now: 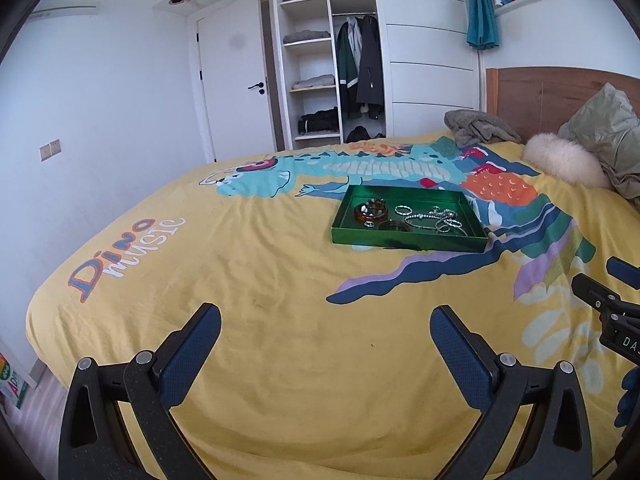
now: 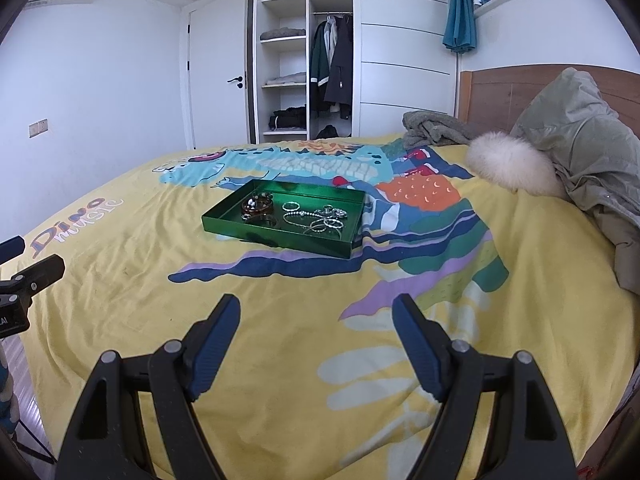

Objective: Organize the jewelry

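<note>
A green tray (image 1: 408,242) lies on the yellow dinosaur bedspread (image 1: 260,264), also in the right wrist view (image 2: 280,242). It holds an amber bangle (image 1: 370,212), silver rings (image 1: 403,211) and silver chains (image 1: 436,222); the same jewelry (image 2: 316,220) shows in the right wrist view. My left gripper (image 1: 326,326) is open and empty, well short of the tray. My right gripper (image 2: 316,318) is open and empty, also short of the tray. Each gripper shows at the edge of the other's view (image 1: 600,300) (image 2: 32,276).
A fur-trimmed green jacket (image 2: 580,160) and a grey blanket (image 2: 432,128) lie by the wooden headboard (image 2: 492,92). An open wardrobe (image 2: 304,52) and a white door (image 2: 216,72) stand beyond the bed. The bed's left edge drops to the floor (image 1: 24,396).
</note>
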The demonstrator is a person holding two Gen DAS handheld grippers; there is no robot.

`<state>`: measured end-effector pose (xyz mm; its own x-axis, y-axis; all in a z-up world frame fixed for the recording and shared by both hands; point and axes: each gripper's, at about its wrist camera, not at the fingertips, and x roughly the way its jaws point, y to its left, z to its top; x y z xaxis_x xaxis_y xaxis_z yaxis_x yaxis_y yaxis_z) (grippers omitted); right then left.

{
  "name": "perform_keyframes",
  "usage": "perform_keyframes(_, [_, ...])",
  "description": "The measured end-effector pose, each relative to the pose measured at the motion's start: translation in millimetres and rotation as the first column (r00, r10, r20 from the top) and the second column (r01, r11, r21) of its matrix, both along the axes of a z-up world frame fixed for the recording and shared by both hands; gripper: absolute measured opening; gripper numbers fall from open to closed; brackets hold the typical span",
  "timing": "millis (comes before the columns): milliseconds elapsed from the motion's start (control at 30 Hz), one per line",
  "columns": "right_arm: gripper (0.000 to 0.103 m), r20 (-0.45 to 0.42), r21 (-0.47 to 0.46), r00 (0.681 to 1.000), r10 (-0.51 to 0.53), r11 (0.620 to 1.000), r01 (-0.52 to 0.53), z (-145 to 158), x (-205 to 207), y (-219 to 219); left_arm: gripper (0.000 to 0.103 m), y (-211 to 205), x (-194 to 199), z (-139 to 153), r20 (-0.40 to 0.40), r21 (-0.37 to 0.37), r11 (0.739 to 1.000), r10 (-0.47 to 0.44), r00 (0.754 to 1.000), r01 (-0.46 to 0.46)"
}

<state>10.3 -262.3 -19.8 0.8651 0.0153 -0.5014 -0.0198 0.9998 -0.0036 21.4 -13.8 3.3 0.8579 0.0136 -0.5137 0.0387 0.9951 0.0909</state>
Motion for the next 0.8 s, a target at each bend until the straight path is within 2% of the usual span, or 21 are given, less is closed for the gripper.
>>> perform_keyframes(800, [0.078,0.017,-0.003,1.000,-0.006,1.000,0.006,11.9,4.0,-5.6,0.103,-9.0,7.3,-1.9,-0.021,0.008,1.000,-0.004,1.000,0.004])
